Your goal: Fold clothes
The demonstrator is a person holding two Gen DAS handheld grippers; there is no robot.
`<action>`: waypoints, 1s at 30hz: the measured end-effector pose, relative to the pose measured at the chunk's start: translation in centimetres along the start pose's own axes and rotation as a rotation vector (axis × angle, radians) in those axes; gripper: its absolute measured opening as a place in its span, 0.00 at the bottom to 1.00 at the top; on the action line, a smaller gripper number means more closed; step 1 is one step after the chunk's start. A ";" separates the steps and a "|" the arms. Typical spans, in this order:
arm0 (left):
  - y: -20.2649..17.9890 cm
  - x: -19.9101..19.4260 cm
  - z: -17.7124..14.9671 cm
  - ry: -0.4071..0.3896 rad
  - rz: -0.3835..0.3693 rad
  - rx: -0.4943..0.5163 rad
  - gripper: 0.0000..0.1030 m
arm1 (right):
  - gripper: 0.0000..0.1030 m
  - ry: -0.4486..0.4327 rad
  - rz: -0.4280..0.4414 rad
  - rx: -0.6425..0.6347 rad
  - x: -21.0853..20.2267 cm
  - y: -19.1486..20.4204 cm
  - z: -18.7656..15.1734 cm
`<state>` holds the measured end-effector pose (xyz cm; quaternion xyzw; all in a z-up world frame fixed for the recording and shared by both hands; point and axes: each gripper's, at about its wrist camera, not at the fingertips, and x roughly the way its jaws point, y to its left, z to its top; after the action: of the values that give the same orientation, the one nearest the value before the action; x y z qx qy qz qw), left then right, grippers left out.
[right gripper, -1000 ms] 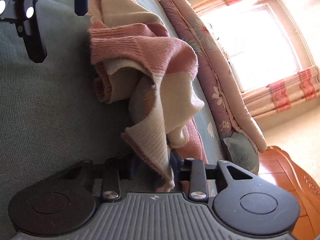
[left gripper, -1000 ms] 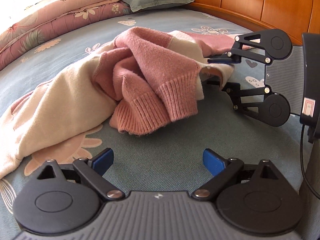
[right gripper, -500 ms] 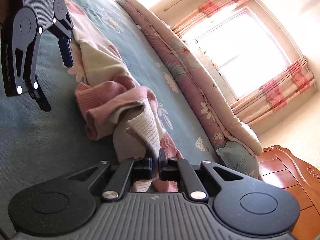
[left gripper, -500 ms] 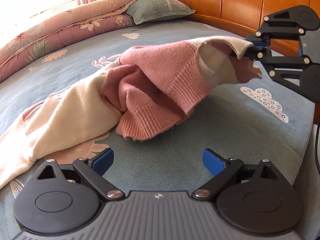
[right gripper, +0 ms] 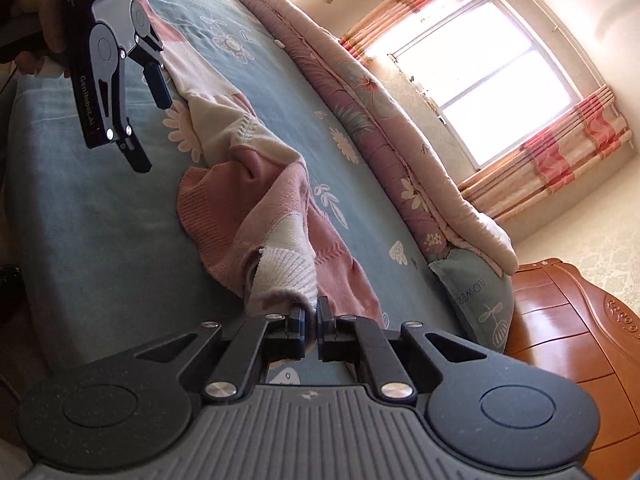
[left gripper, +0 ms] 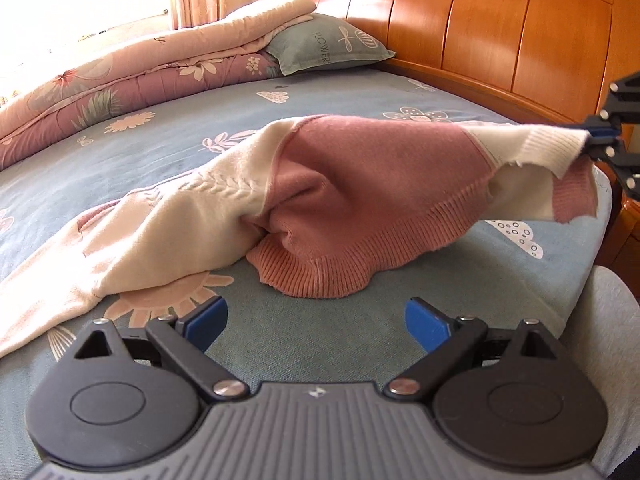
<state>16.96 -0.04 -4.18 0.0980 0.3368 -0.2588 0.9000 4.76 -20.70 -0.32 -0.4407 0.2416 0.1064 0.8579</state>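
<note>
Pinching the cream ribbed cuff (right gripper: 286, 270) of the sweater (left gripper: 360, 184), my right gripper (right gripper: 312, 316) has its jaws closed hard on the knit, with the fabric bunched right at the tips. I read that hold as a way to draw one end of the garment up and out so it can be spread flat before any fold; the pink-and-cream body sags from that raised end down onto the bed (left gripper: 320, 332), and its ribbed pink hem (left gripper: 316, 276) rests on the sheet.

Closest to me in the left view, my left gripper (left gripper: 316, 320) hangs with its jaws wide apart and nothing between them. The hem lies just beyond the tips and a little ahead of the gap, near but not touching. I judge that hand is waiting for a second corner, and the hem or the cream part trailing off to the left looks like the natural place to take hold.

Farther across the bed, the sweater's far end runs toward the rolled floral quilt (left gripper: 120, 80), well apart from both grippers. A grey-green pillow (left gripper: 324, 46) sits against the wooden headboard (left gripper: 500, 28), clear of the work. The curtained window (right gripper: 492, 64) throws strong light over everything.
</note>
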 end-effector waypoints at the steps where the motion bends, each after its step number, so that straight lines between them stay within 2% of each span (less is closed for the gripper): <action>1: 0.1 -0.1 0.0 -0.003 -0.003 -0.007 0.93 | 0.07 0.015 0.002 0.006 -0.4 0.1 -0.3; 3: 0.3 -0.1 0.0 -0.007 -0.012 -0.019 0.93 | 0.07 0.050 -0.003 0.017 -1.1 0.1 -1.1; 5: 0.5 0.0 0.1 -0.008 -0.021 -0.031 0.93 | 0.08 0.089 0.020 0.042 -1.4 -0.2 -1.9; 7: 0.7 0.4 0.2 -0.001 -0.033 -0.049 0.93 | 0.08 0.142 0.078 0.051 -1.2 -0.1 -2.7; 9: 1.0 0.7 0.2 0.005 -0.035 -0.066 0.93 | 0.08 0.193 0.081 0.035 -0.7 0.4 -3.5; 12: 1.4 1.1 0.1 0.014 -0.038 -0.097 0.93 | 0.10 0.208 0.073 0.036 -0.4 0.7 -4.0; 15: 1.7 1.1 -0.2 0.015 -0.033 -0.112 0.93 | 0.13 0.175 0.063 0.066 -0.4 0.2 -3.5; 19: 2.7 0.9 -0.4 0.023 0.014 -0.142 0.93 | 0.25 0.081 0.103 0.124 0.5 0.6 -1.2; 23: 4.6 0.0 -0.6 0.040 0.101 -0.174 0.93 | 0.40 -0.041 0.234 0.191 2.9 2.2 3.1; 26: 6.8 -1.2 -1.2 0.046 0.159 -0.213 0.93 | 0.46 -0.105 0.343 0.225 5.3 3.8 6.3; 30: 9.6 -2.6 -2.3 0.050 0.208 -0.285 0.93 | 0.47 -0.081 0.521 0.314 10.4 6.1 9.7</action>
<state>19.10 9.90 -4.18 0.0100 0.3805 -0.1113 0.9180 14.46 -9.57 -5.12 -0.2214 0.3255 0.3017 0.8683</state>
